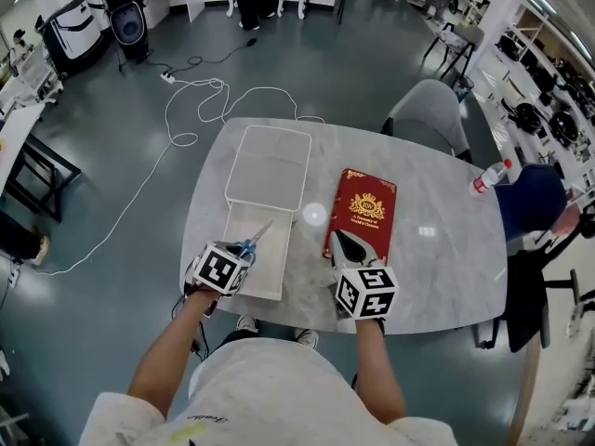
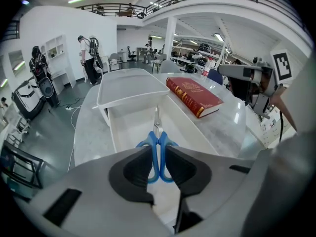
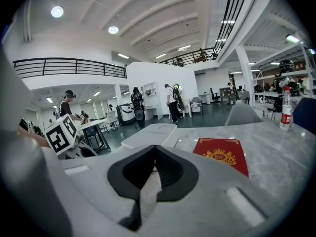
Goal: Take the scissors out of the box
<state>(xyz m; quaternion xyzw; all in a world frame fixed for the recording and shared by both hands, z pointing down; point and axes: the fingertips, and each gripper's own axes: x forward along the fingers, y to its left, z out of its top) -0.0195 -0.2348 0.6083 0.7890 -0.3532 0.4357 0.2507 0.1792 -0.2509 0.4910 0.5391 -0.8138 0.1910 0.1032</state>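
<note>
Step in hand: removal, judged to be at the lift stage; the scissors are gripped but not yet clear of the box.
Left tool (image 2: 158, 154): clamped on the blue handles of the scissors (image 2: 157, 138), one pad pressing on each side.
Scissors position: blades together, pointing away from the person and over the open interior of the box (image 1: 271, 269), at its near end. Whether the tips touch the box floor cannot be told.
Box: white, open-topped, on the desk (image 1: 437, 249) in front of the person's left side. Its lid (image 1: 270, 163) lies flat just beyond it.
Right tool (image 3: 155, 149): tips meeting, nothing between them. It is held low over the desk at the near end of a red book (image 1: 363, 214) and takes no part in the grip.
Next move, as judged: raise the left tool until the blades are above the box walls, then carry the scissors sideways to bare desk and set them down.
Point of care: keep the blade tips from catching the rim or the lid beyond it, and keep the squeeze on the handles even so the scissors do not pivot.
</note>
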